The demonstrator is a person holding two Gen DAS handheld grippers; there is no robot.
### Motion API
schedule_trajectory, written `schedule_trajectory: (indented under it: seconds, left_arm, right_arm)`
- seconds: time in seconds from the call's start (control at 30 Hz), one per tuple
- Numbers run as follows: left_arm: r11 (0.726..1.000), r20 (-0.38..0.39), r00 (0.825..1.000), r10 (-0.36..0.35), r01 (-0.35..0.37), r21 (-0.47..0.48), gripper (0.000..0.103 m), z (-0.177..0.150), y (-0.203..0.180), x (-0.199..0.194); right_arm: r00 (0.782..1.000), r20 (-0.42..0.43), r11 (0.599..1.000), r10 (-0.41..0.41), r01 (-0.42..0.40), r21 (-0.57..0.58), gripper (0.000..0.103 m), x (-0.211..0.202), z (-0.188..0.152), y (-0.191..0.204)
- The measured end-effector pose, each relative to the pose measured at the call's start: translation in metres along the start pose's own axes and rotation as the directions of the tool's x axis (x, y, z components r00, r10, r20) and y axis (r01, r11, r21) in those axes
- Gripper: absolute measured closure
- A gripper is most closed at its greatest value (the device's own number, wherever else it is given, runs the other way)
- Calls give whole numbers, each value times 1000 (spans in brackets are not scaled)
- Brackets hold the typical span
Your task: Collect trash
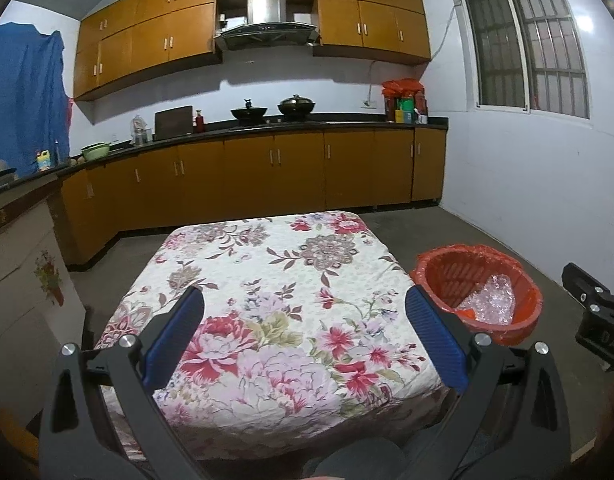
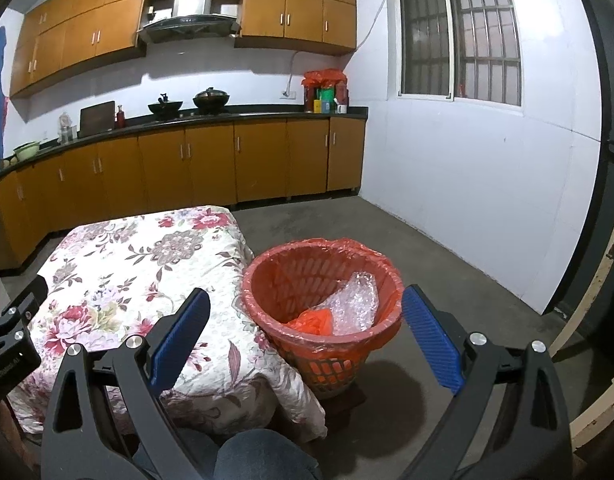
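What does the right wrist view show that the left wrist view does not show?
Only the right wrist view shows the basket's lattice base on the floor, an orange scrap beside the bubble wrap, and a knee below. Only the left wrist view shows the blue cloth and a yellow bottle. Both show the floral tablecloth, the orange-lined basket holding bubble wrap, and the left gripper and right gripper open, holding nothing.
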State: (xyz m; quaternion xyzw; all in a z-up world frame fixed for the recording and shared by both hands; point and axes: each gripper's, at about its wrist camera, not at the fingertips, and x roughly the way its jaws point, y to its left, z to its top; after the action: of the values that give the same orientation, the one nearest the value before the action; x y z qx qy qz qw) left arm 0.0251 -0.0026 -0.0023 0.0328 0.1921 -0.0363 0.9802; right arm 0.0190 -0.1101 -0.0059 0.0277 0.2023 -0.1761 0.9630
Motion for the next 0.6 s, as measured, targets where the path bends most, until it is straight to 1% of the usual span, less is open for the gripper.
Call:
schedule_trajectory:
  seconds: [0.33, 0.6]
  left_arm:
    - [999, 11, 999, 39, -39, -15, 4, -7, 4, -11]
    - [998, 15, 999, 50, -50, -29, 4, -10, 8, -16]
  right_arm:
    - [998, 20, 998, -58, 58, -27, 7, -8, -7, 9]
    - [997, 18, 996, -81, 81, -20, 7, -10, -10, 8]
